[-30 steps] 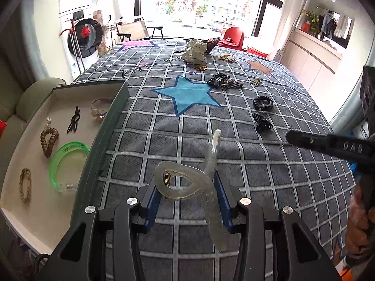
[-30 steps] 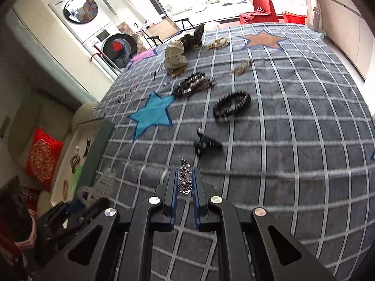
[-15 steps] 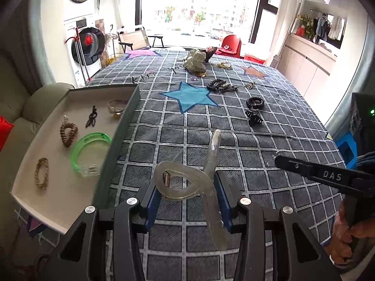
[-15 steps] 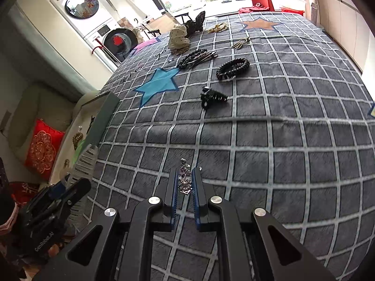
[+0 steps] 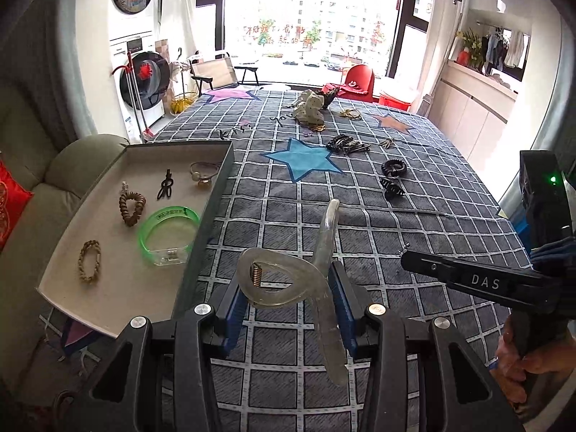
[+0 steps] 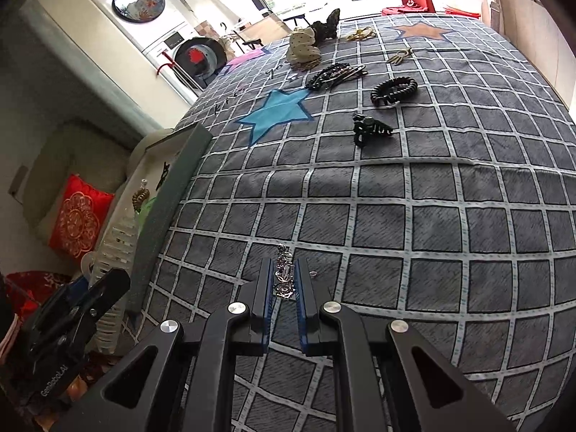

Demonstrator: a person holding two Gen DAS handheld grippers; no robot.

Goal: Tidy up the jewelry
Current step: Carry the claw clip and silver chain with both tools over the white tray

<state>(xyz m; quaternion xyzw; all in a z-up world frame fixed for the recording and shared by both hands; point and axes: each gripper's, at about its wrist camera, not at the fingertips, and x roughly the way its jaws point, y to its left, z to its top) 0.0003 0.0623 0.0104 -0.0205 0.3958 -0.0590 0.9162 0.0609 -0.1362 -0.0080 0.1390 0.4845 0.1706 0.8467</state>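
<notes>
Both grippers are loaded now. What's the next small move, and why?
Probably swing the left gripper leftward over the tray: it holds the clear hair clip beside the tray's wall, where other pieces already lie. The right gripper can follow with its silver trinket.

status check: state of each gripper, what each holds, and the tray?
left gripper: shut on the clear hair claw clip.
clear hair claw clip: held above the checked cloth, closed.
right gripper: shut on the small silver trinket.
small silver trinket: pinched between the pads, off the cloth.
tray: open, several pieces lying apart inside.
green bangle: lying flat in the tray.
black claw clip: lying on the cloth, not yet sorted.
</notes>
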